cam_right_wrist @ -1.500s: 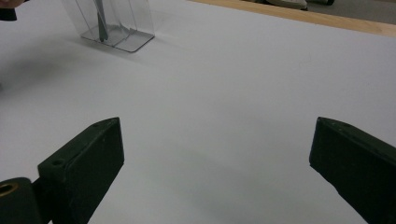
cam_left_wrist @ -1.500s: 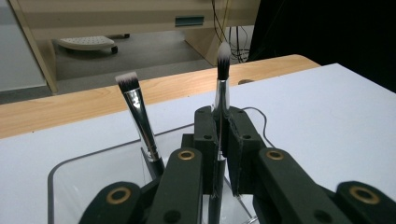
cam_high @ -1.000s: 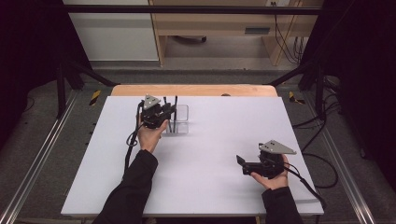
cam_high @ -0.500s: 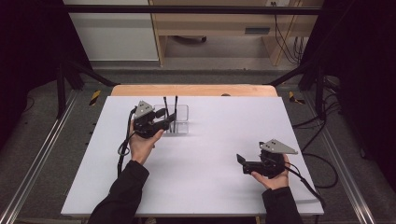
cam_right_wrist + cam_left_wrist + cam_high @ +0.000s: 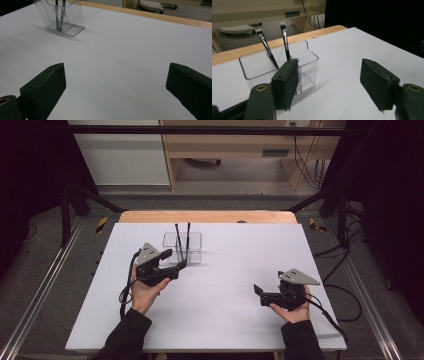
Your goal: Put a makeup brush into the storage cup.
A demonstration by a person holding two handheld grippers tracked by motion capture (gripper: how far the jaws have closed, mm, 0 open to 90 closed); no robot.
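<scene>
Clear holder (image 5: 183, 248) with two brushes (image 5: 182, 236) now apart from left gripper (image 5: 174, 259), fingers just spreading, empty.

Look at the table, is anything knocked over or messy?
Nothing stands out. The clear holder stands upright on the white table, and both brushes lean inside it, bristles up. The left gripper has just been opening with nothing between its fingers.
</scene>
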